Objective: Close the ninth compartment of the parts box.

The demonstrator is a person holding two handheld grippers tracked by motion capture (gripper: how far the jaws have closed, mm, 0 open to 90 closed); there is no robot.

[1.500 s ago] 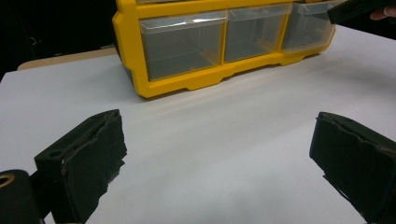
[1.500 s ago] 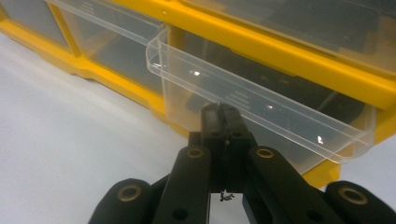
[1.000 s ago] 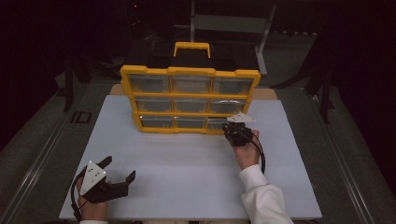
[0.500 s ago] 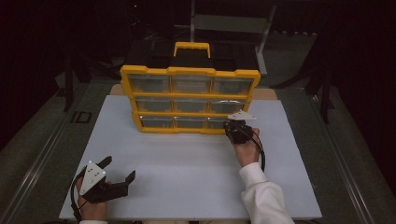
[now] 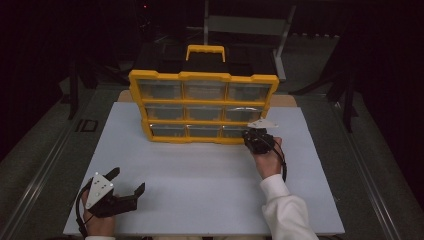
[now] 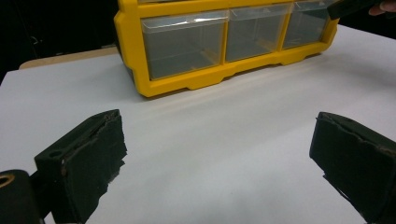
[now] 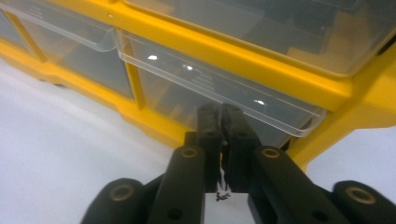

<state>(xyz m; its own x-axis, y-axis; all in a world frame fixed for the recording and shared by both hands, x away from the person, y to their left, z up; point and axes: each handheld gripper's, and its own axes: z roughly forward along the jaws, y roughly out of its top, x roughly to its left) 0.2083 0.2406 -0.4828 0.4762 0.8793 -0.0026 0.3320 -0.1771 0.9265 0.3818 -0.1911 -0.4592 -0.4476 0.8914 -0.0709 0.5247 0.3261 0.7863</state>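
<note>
Where bottom-right drawer point(image 7: 210, 88) protrudes, right hand-held gripper point(image 7: 223, 116) nearly closed

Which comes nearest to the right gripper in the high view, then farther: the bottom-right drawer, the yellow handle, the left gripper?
From the right gripper:
1. Bottom-right drawer: right at the jaws, low on the yellow cabinet.
2. Yellow handle: on top of the cabinet, behind and to the left.
3. Left gripper: at the near-left corner of the white table.

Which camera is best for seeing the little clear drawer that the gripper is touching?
The right gripper view: the clear plastic bottom-right drawer of the yellow organizer sits close up, right gripper at its lip. The high view shows it small. The left gripper view shows it far off, at an angle.
</note>
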